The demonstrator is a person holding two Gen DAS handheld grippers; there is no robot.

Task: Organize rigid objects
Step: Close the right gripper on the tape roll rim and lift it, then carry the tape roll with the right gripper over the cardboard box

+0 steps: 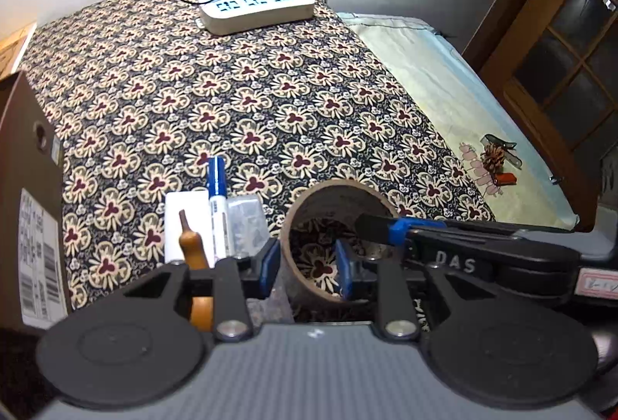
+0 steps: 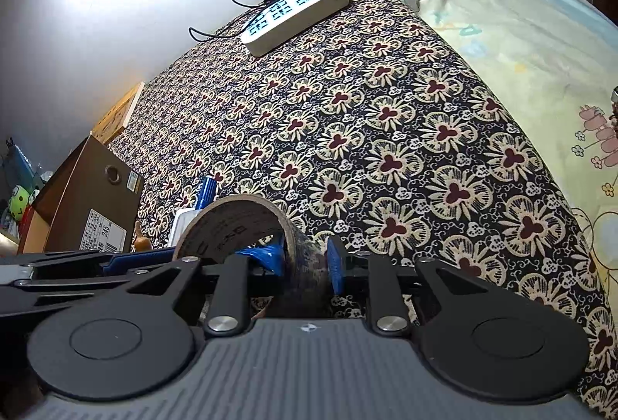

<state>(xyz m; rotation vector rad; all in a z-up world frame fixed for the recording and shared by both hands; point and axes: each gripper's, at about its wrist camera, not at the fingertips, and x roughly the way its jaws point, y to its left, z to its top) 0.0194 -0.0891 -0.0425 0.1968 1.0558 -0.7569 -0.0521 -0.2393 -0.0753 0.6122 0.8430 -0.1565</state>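
Note:
A brown tape roll [image 1: 332, 196] lies on the flower-patterned cloth [image 1: 231, 91]. My left gripper [image 1: 306, 270] is shut on its near left wall, one blue pad outside the ring and one inside. In the left wrist view a finger [image 1: 376, 227] of the right gripper reaches in from the right over the roll's far rim. My right gripper [image 2: 305, 261] is shut on the wall of the tape roll [image 2: 231, 215], with dark tape between its pads. Left of the roll lie a blue marker [image 1: 216, 188], a white block [image 1: 185, 223], a clear packet [image 1: 247, 223] and a wooden-handled tool [image 1: 191, 246].
A brown cardboard box [image 1: 31, 207] stands at the left edge. At the far end of the cloth sits a white power strip [image 1: 257, 6] with cables. To the right is a pale sheet [image 1: 444, 80] with a pine cone [image 1: 492, 157] and a small orange piece [image 1: 506, 178].

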